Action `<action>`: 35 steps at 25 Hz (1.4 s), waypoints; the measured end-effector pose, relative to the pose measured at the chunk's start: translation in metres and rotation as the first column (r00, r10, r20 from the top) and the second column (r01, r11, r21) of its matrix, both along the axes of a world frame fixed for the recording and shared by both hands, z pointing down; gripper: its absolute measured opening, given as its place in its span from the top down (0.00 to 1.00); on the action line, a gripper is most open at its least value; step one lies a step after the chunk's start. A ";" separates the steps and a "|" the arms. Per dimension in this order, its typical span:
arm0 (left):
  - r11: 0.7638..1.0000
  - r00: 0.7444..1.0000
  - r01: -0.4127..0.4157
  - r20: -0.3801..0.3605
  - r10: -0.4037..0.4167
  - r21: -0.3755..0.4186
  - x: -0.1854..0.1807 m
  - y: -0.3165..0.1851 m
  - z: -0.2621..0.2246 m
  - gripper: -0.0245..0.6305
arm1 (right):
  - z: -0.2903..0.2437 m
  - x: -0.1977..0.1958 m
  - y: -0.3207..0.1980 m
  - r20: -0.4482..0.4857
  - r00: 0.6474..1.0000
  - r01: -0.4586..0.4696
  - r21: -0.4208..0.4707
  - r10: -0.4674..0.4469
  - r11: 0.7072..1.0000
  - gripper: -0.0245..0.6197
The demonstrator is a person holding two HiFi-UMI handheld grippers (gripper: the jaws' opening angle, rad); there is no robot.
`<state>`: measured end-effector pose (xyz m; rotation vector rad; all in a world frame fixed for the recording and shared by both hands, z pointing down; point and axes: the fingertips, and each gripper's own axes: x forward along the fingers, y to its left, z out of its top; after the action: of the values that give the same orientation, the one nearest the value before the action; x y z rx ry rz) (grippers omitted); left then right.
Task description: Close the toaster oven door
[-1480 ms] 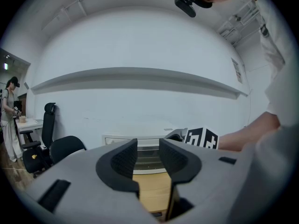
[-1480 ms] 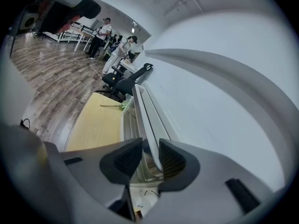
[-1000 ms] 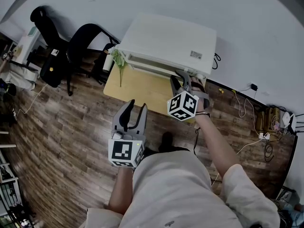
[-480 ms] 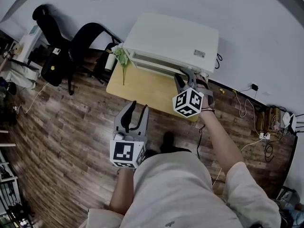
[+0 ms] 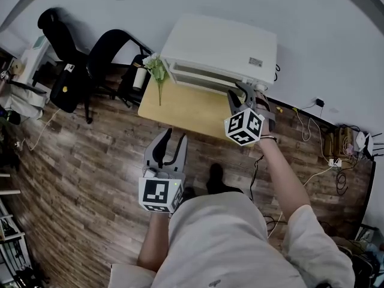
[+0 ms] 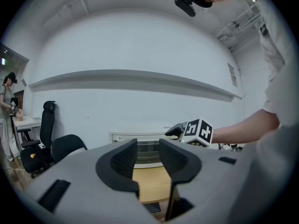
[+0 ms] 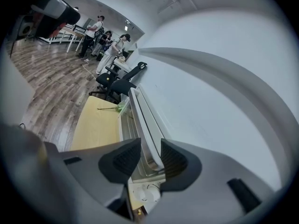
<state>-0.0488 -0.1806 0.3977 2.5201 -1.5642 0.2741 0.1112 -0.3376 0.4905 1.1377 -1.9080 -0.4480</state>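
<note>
**Left gripper** (image 5: 173,135): held low and close to the torso, jaws pointing forward and slightly up. Jaws apart, nothing between the pads. Marker cube (image 5: 159,194) at its rear, facing the head camera. Left forearm (image 5: 153,245) bare, bent in at the body behind it.

**Right gripper** (image 5: 240,93): carried well ahead and to the right of the left gripper (image 6: 148,153) on an outstretched bare right forearm (image 5: 281,176). Right hand (image 5: 264,114) wraps the grip behind its marker cube (image 5: 244,128). Right gripper (image 7: 150,158) jaws are opening. The door handle (image 7: 146,136) stands between them, with a gap at the left pad.
</note>
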 end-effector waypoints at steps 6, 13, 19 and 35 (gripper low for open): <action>0.998 0.998 -0.063 -0.009 0.063 0.011 -0.015 0.010 -0.005 0.76 | -0.016 -0.002 0.031 0.043 0.996 -0.080 0.012 0.080 0.997 0.76; 0.989 0.989 -0.147 -0.025 0.147 0.004 -0.024 0.032 -0.002 0.76 | -0.027 -0.004 0.086 0.141 0.973 -0.180 -0.022 0.181 0.983 0.77; 0.977 0.976 -0.214 -0.036 0.214 0.010 -0.026 0.052 -0.005 0.76 | -0.029 -0.010 0.139 0.223 0.942 -0.243 -0.064 0.251 0.968 0.77; 0.947 0.947 -0.320 -0.032 0.320 0.018 -0.033 0.113 -0.008 0.76 | -0.054 -0.043 0.252 0.459 0.825 -0.307 -0.128 0.330 0.943 0.80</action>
<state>-0.0823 -0.0681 0.3901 2.7660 -1.1405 0.2589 0.0677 -0.0857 0.4367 1.6119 -2.0601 0.0797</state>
